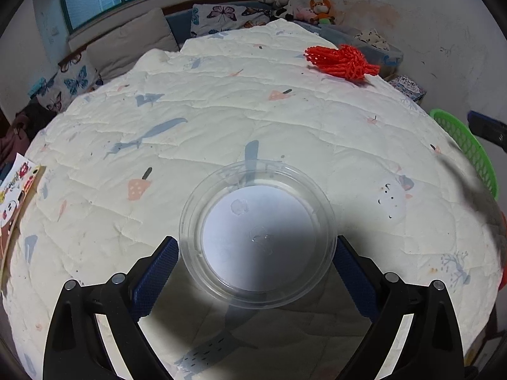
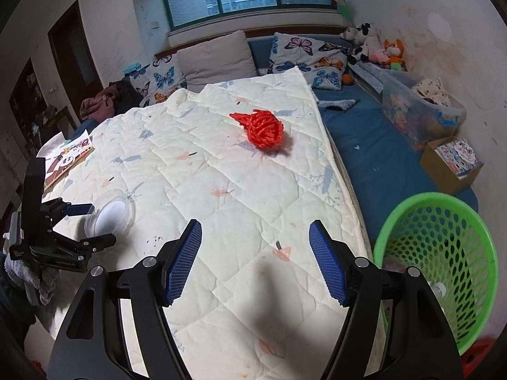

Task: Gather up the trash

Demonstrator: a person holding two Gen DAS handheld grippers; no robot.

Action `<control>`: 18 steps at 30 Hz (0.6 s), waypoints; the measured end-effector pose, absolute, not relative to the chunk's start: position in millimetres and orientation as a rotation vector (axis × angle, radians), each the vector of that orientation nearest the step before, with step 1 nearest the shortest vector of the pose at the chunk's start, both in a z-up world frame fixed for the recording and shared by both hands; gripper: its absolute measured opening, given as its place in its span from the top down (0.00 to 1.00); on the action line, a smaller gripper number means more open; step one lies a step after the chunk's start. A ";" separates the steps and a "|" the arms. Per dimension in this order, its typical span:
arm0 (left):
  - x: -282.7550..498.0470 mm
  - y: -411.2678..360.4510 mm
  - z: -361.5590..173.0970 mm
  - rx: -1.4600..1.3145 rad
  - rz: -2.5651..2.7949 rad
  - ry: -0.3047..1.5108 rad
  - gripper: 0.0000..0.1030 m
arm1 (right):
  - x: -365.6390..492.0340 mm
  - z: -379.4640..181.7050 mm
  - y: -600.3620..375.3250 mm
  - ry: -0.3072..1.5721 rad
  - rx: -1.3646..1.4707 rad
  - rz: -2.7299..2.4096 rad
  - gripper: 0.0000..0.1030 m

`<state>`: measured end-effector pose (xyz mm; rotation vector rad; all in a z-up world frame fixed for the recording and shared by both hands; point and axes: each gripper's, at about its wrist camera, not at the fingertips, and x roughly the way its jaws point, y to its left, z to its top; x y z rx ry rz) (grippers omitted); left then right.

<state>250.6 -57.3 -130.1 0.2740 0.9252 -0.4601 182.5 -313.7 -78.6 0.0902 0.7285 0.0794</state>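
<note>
In the left wrist view we see our left gripper (image 1: 257, 253) low in the frame, its blue pads set on either side of a clear plastic lid (image 1: 257, 234) that lies on the white quilt (image 1: 221, 101); the pads sit right at the lid's rim, but we cannot tell whether they press on it. A red mesh net (image 1: 343, 60) rests on the quilt at the upper right, and the rim of a green basket (image 1: 469, 145) shows at the right edge. In the right wrist view our right gripper (image 2: 255, 261) fills the bottom of the frame with its jaws wide apart and nothing between them, only bare quilt beneath. The red mesh net (image 2: 263, 128) lies above centre, well apart from the jaws. At the left edge the left gripper (image 2: 87, 221) appears beside the clear plastic lid (image 2: 109, 212). The green basket (image 2: 440, 259) stands at the lower right, just beside the quilt's edge, on the blue bed (image 2: 374, 145).
</note>
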 end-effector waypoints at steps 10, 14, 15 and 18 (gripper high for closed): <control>245.3 -50.1 -117.1 0.228 -0.451 0.883 0.14 | 245.5 -80.5 -309.9 0.741 0.069 0.094 0.31; 241.5 -44.2 -111.8 0.209 -0.447 0.880 0.14 | 284.2 -84.8 -315.5 0.749 0.097 0.083 0.32; 240.4 -43.1 -110.6 0.207 -0.446 0.878 0.14 | 291.6 -85.8 -316.6 0.752 0.100 0.085 0.32; 238.4 -36.4 -105.4 0.189 -0.444 0.872 0.14 | 316.0 -89.9 -319.4 0.769 0.104 0.073 0.33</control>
